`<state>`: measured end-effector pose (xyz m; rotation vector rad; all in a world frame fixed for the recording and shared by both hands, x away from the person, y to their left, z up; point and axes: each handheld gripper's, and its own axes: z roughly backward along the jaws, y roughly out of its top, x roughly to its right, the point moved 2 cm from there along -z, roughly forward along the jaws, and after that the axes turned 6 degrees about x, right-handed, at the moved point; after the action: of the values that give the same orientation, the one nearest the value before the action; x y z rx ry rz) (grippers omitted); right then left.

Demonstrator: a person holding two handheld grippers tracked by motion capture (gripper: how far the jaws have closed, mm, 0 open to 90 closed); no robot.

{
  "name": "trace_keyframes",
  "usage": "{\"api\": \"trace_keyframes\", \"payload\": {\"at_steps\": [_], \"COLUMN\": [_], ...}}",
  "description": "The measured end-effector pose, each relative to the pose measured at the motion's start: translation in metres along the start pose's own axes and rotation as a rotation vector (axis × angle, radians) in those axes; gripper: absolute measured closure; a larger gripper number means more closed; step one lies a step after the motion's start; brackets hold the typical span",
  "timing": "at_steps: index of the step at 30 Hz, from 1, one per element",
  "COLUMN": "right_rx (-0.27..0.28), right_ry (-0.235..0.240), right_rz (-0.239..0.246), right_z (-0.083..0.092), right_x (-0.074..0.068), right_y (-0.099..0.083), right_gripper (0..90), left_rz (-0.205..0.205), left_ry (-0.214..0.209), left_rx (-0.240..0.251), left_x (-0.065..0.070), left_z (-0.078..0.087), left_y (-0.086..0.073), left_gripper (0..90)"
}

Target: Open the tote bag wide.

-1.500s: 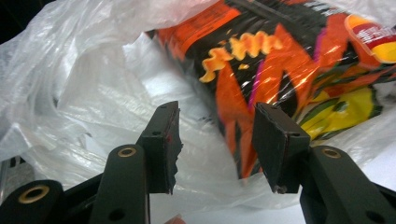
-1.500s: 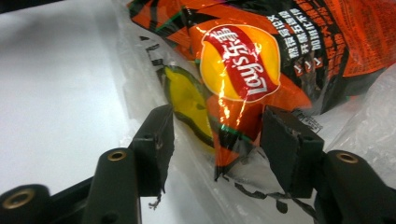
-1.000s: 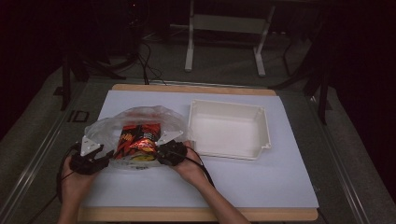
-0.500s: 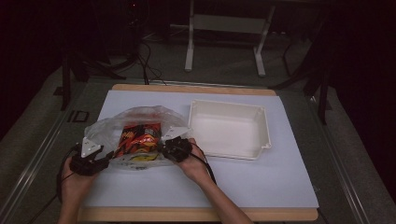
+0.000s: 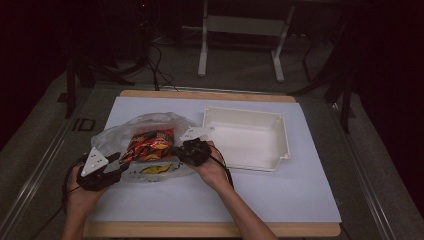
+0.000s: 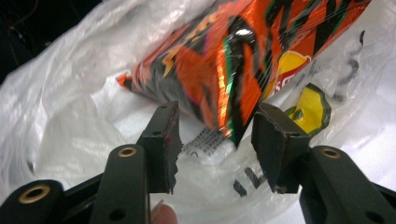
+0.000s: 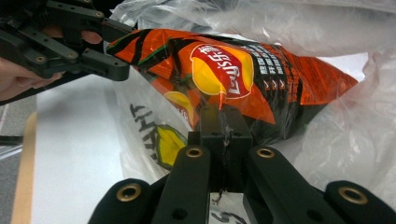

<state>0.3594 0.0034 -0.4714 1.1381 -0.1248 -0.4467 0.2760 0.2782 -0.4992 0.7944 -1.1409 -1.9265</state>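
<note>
Two tongs at chip bag (image 5: 149,145) | left tongs (image 6: 217,144) wide, bag corner between jaws | right tongs (image 7: 223,135) pinched on clear plastic bag (image 5: 112,134) | long axis spans both.

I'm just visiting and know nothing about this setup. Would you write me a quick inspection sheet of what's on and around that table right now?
Surface: white sheet over a wooden board, lying flat.
Job's things: orange chip bag partly inside a clear plastic bag; empty white tray to their right.
Clutter: nothing seen.
Tongs: left tongs open, jaws either side of the chip bag's corner; right tongs shut on the clear plastic bag's film at the chip bag's edge.
Cables: black leads trail from the left tongs; more cables on the floor beyond the table.
Surroundings: dark room, white stand legs behind the table.
</note>
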Motion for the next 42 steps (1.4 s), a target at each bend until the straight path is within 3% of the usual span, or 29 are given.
{"api": "trace_keyframes", "payload": {"at_steps": [4,7,10,14,18,21,23,27,32,39,42], "right_rx": [-0.005,0.001,0.028,0.046,0.047,0.054,0.055,0.036,0.027,0.023,0.024], "right_ry": [0.013,0.025,0.047,0.074,0.075,0.079,0.067,0.017,-0.038,-0.055,-0.051], "right_rz": [0.012,0.002,-0.034,-0.059,-0.065,-0.070,-0.060,0.000,0.070,0.115,0.111], "right_z": [-0.001,-0.002,0.001,0.004,0.006,0.008,0.009,0.012,0.020,0.035,0.039], "right_x": [-0.003,-0.003,0.000,0.004,0.005,0.006,0.006,0.001,-0.007,-0.020,-0.021], "right_y": [0.002,0.003,0.005,0.006,0.006,0.007,0.007,0.007,0.003,-0.016,-0.024], "right_gripper": [89.8,89.8,89.9,89.9,89.8,89.1,87.1,75.7,68.2,69.3,69.4], "left_rz": [-0.023,-0.025,-0.024,-0.019,-0.016,-0.006,0.005,0.024,0.049,0.072,0.086], "left_ry": [-0.018,-0.021,-0.019,-0.010,0.015,-0.001,-0.012,-0.009,-0.003,-0.008,-0.016], "left_rx": [0.030,0.025,0.009,0.001,0.008,0.024,0.040,0.056,0.068,0.081,0.090], "left_x": [0.005,0.005,0.007,0.007,0.006,0.006,0.005,0.003,-0.004,-0.010,-0.010], "left_z": [-0.004,-0.007,-0.013,-0.018,-0.020,-0.019,-0.018,-0.017,-0.014,-0.011,-0.011], "left_y": [0.012,0.016,0.014,0.013,0.016,0.018,0.021,0.025,0.031,0.037,0.040], "left_gripper": [59.9,58.2,50.8,51.6,68.7,83.0,87.3,88.4,88.7,89.0,89.1]}}
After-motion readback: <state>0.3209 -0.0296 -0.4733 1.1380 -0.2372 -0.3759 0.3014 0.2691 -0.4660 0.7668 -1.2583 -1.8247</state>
